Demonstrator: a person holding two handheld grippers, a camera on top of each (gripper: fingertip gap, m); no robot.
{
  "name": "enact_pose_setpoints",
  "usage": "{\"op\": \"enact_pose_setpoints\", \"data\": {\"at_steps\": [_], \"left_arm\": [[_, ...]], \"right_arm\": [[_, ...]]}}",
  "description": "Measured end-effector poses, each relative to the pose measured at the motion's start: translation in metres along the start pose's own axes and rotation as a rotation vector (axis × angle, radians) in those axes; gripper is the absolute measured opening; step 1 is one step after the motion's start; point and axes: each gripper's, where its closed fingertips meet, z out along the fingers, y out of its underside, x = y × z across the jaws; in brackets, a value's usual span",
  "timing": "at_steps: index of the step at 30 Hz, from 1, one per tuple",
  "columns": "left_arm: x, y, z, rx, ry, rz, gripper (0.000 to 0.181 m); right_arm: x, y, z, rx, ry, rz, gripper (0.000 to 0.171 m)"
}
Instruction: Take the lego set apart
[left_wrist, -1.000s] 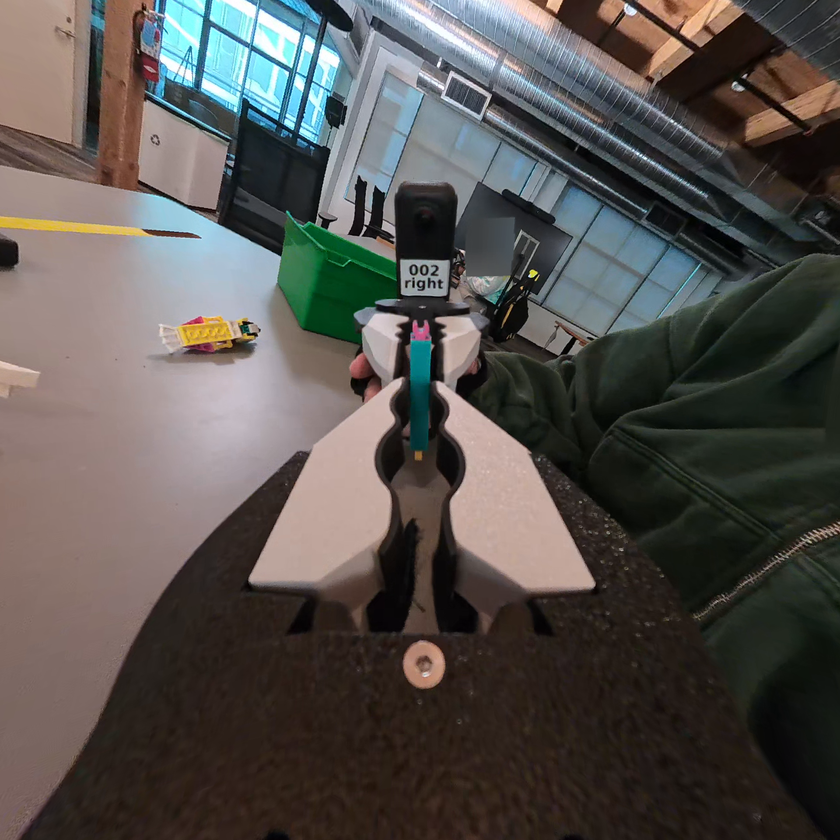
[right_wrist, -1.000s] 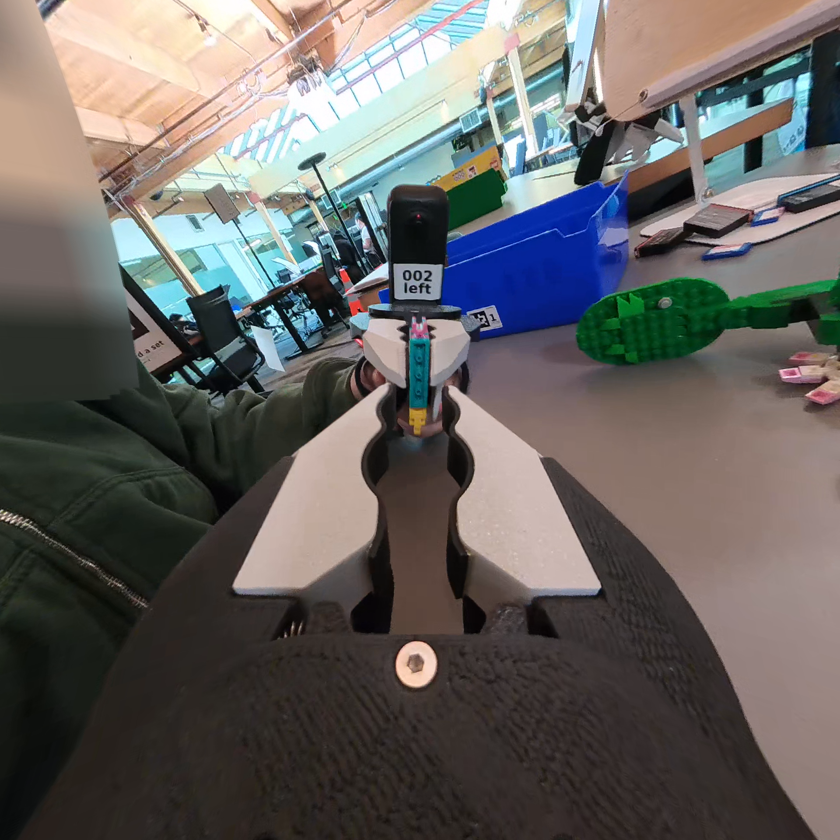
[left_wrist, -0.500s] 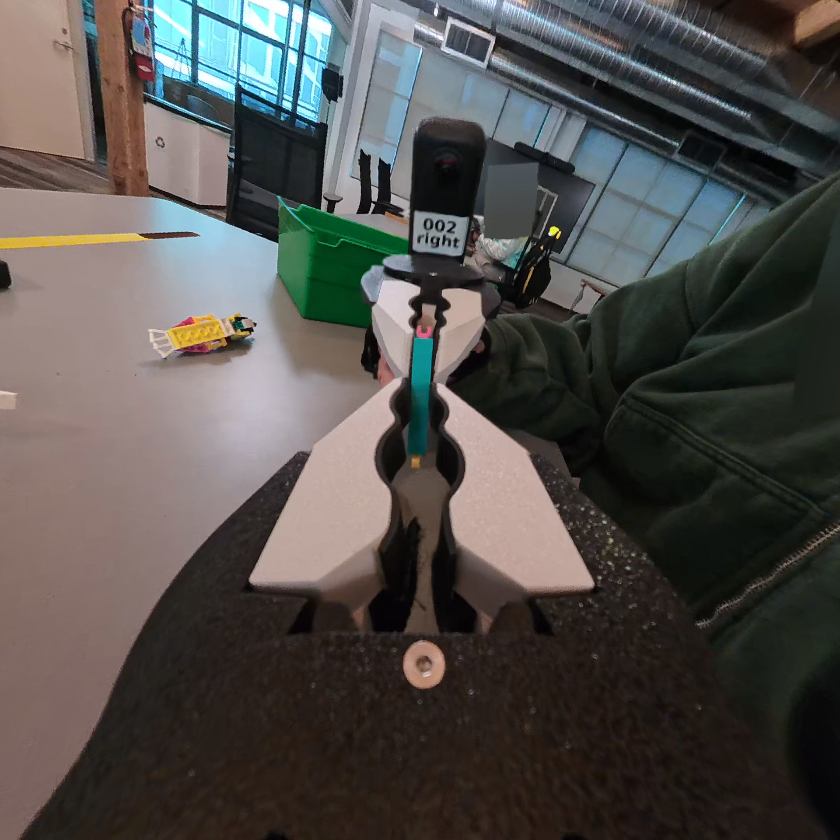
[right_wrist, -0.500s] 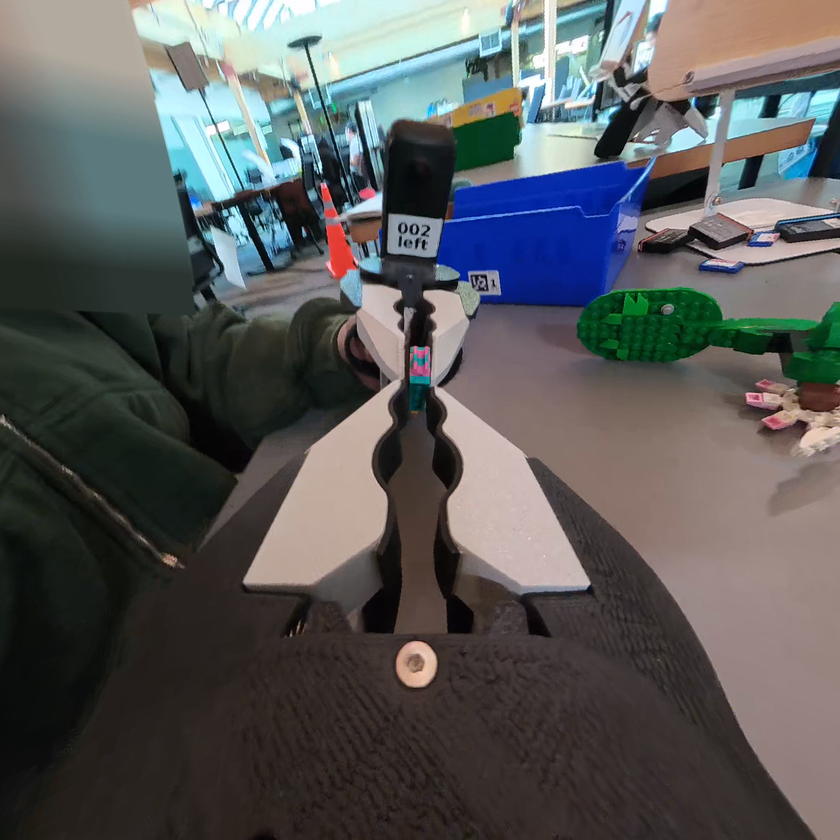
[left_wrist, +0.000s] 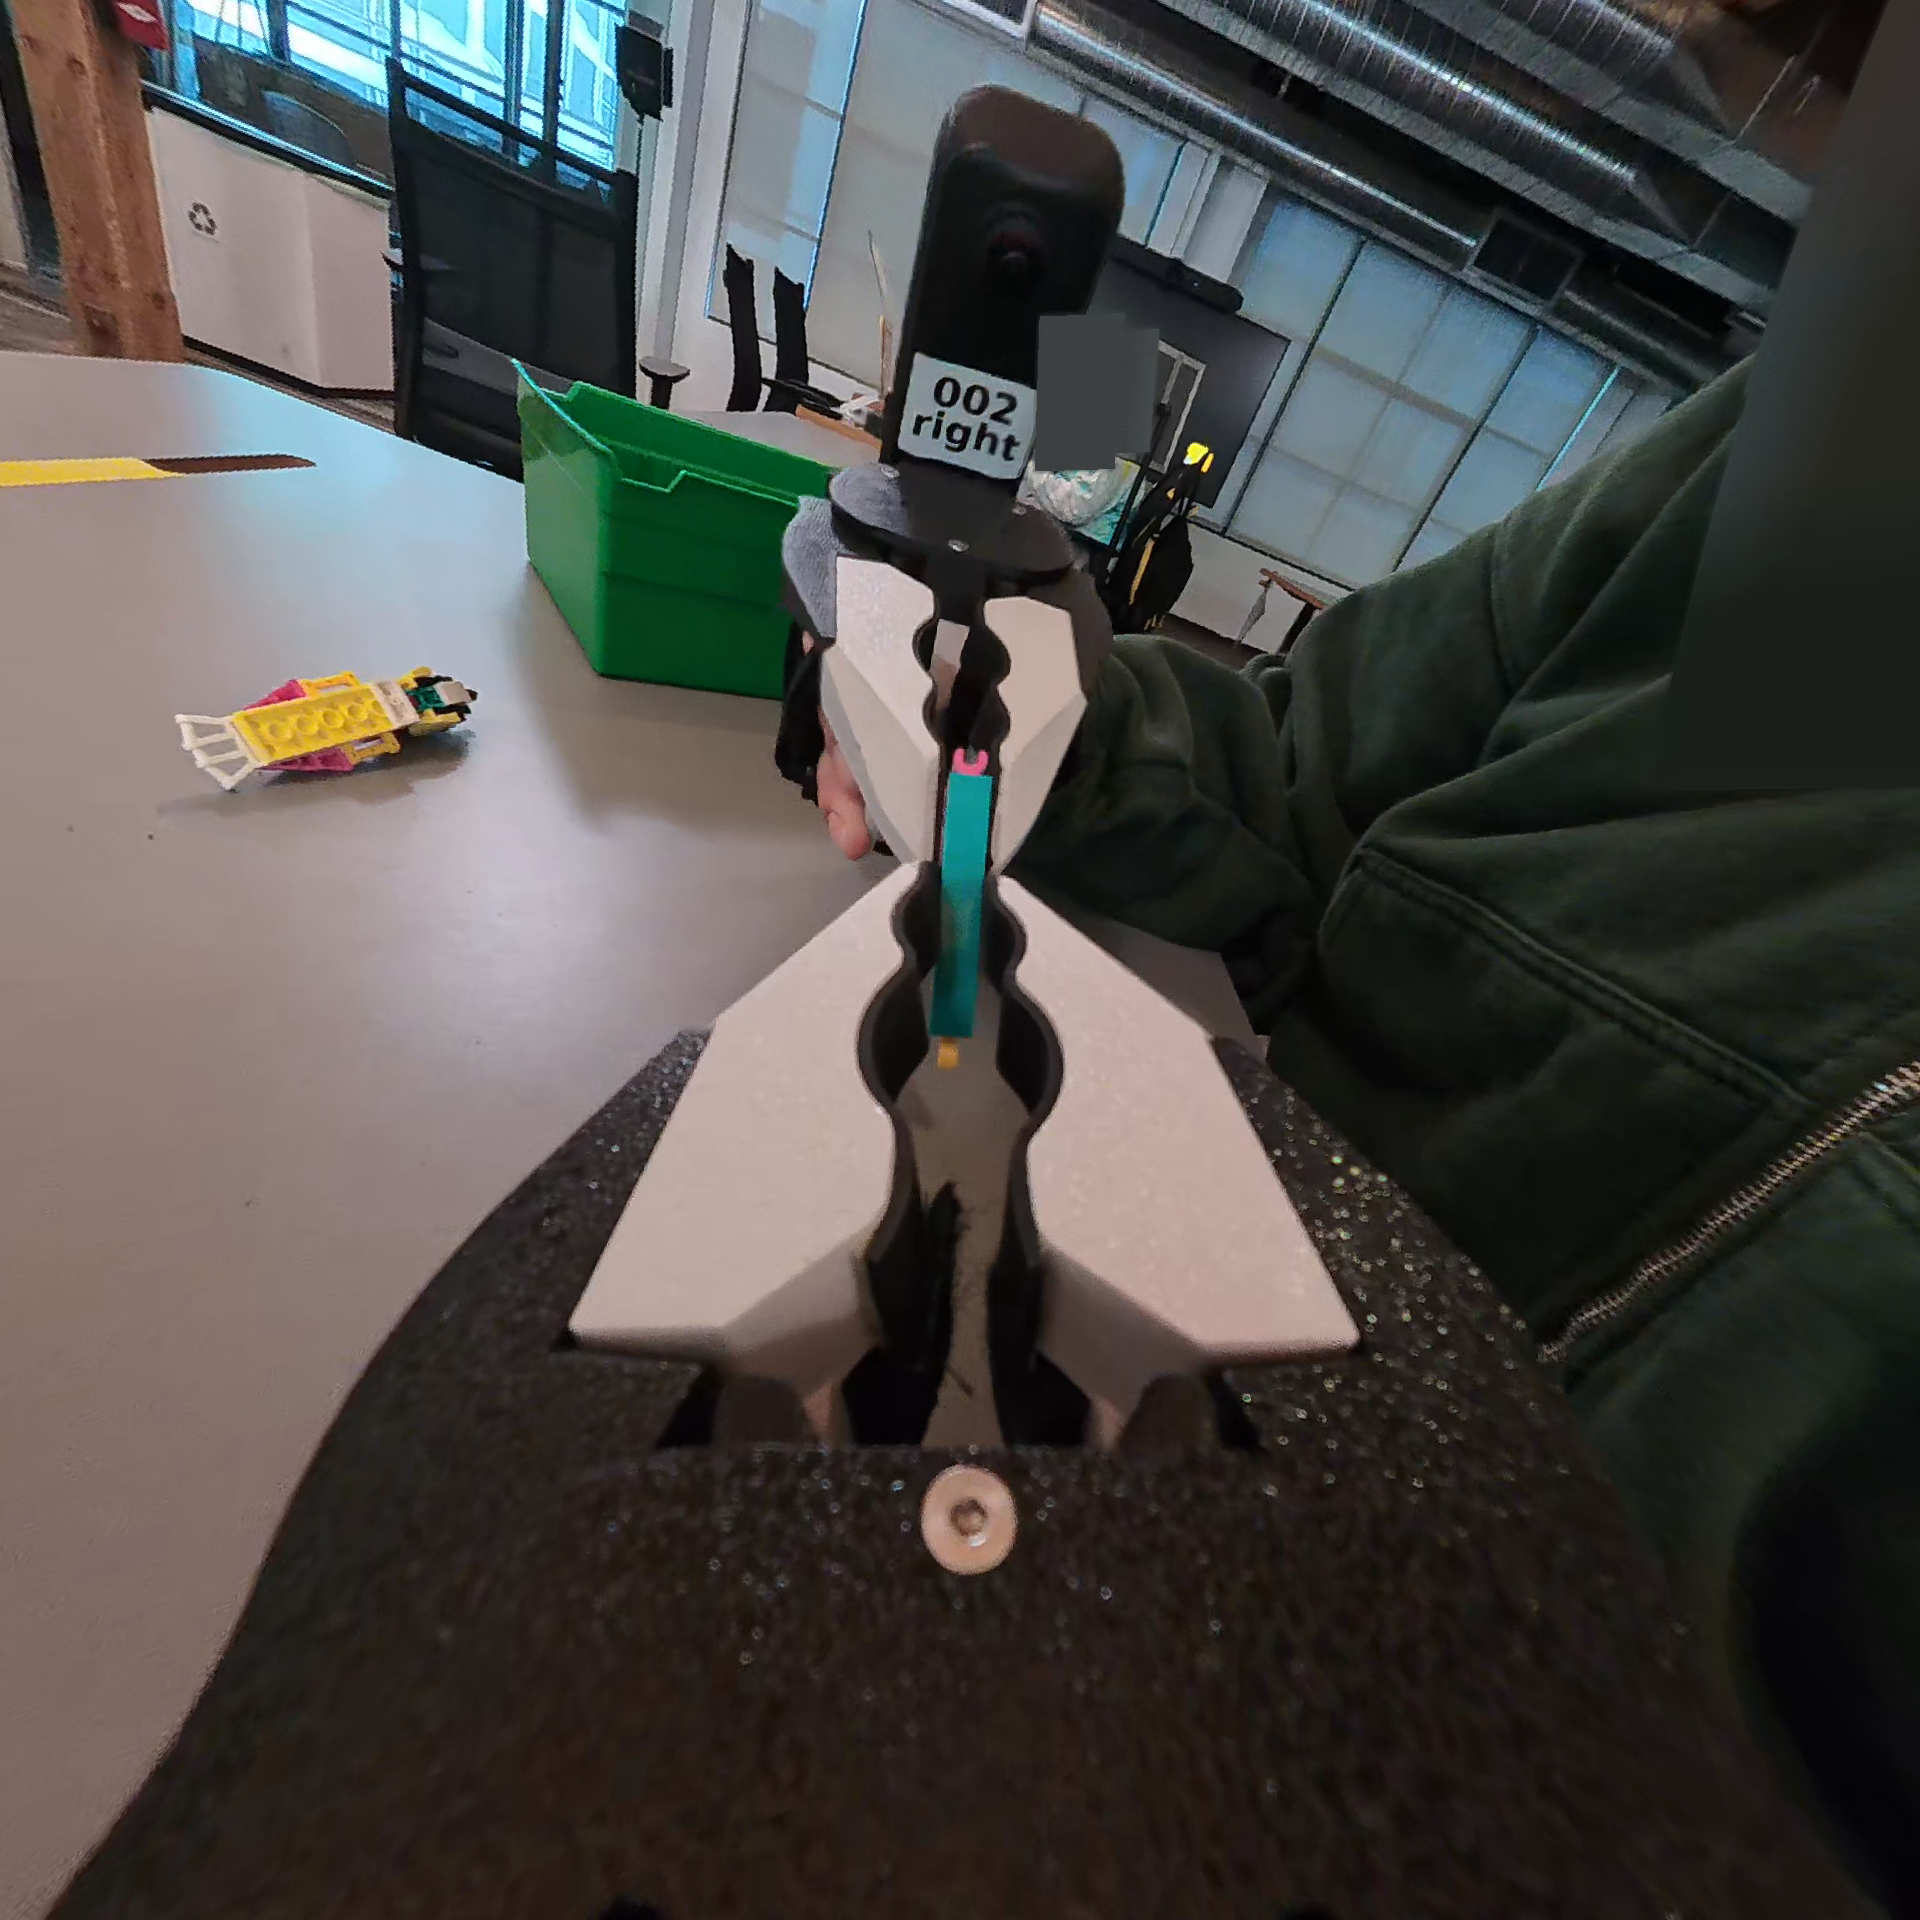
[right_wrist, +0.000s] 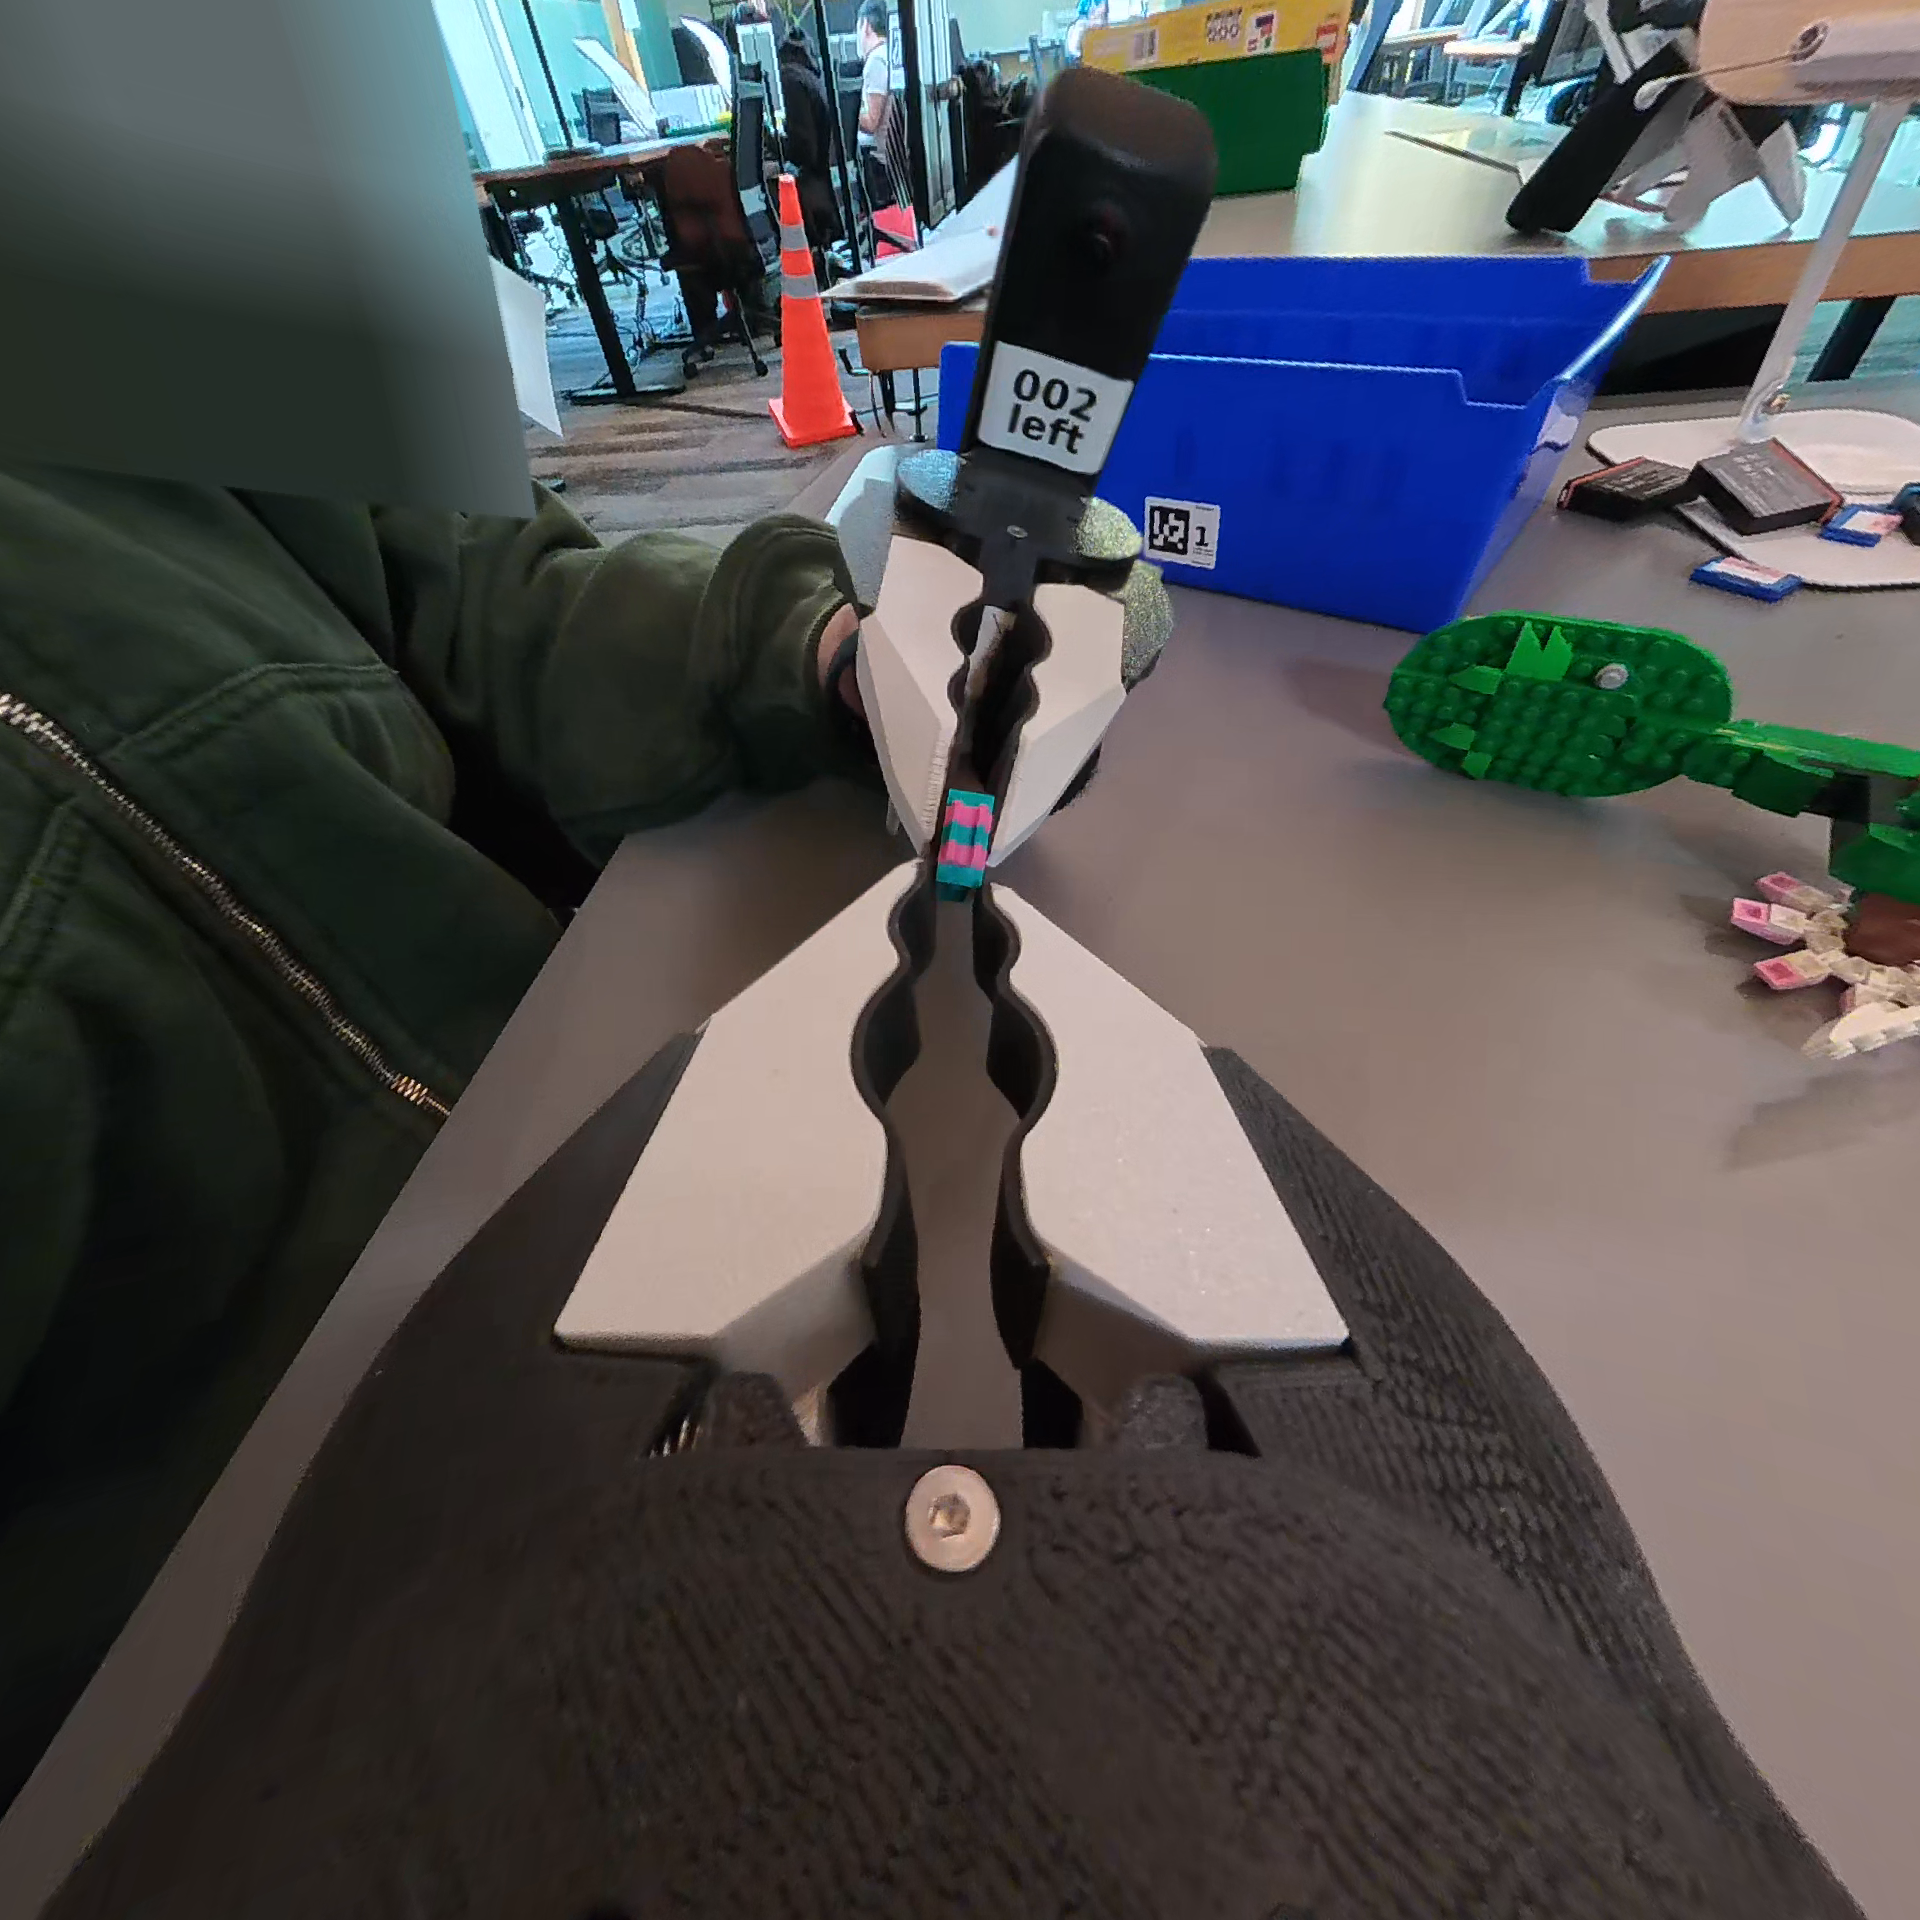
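Note:
A thin teal lego piece (left_wrist: 961, 914) with a pink end and a yellow end is held up above the grey table (left_wrist: 312, 1039), between the two grippers, which meet tip to tip. My left gripper (left_wrist: 954, 883) is shut on it; the yellow end reaches back into its jaw gap. My right gripper (left_wrist: 961, 831) faces it and is shut on the pink end. In the right wrist view the piece (right_wrist: 966, 844) shows end-on, striped teal and pink, between my right gripper (right_wrist: 961, 894) and the left gripper (right_wrist: 961, 826).
A yellow and pink lego build (left_wrist: 322, 722) lies on the table to the left, a green bin (left_wrist: 665, 561) behind it. A blue bin (right_wrist: 1351, 436), a green lego plate (right_wrist: 1558, 707) and pink-white pieces (right_wrist: 1818, 956) sit to the right. A green-sleeved person is close behind. Less than 4 cm separates the two grippers' tips.
Both grippers have tilted while staying shut on the piece. In the right wrist view it has turned from lengthwise to end-on. More of the table shows in both views.

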Motion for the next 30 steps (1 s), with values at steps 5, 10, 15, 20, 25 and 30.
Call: {"op": "enact_pose_setpoints", "data": {"at_steps": [5,10,15,20,25,30], "left_arm": [[0.011,0.003,0.003,-0.009,0.109,-0.102,0.006],[0.030,0.002,0.005,-0.002,0.298,-0.268,0.006],[0.032,-0.005,0.002,0.047,0.366,-0.352,0.006],[-0.005,-0.027,-0.009,0.241,0.120,-0.251,0.006],[-0.012,-0.030,-0.011,0.266,0.057,-0.218,0.006],[-0.011,-0.013,0.002,0.131,-0.007,-0.117,0.006]], "right_arm": [[-0.012,0.001,-0.002,-0.015,-0.051,-0.040,0.005],[-0.030,-0.004,-0.004,0.028,-0.155,-0.065,0.004],[-0.034,-0.012,-0.004,0.104,-0.189,-0.039,0.004],[0.010,-0.029,0.001,0.313,0.005,0.207,0.008],[0.021,-0.035,0.002,0.390,0.036,0.313,0.006],[0.022,-0.033,0.007,0.384,0.052,0.354,0.005]]}}
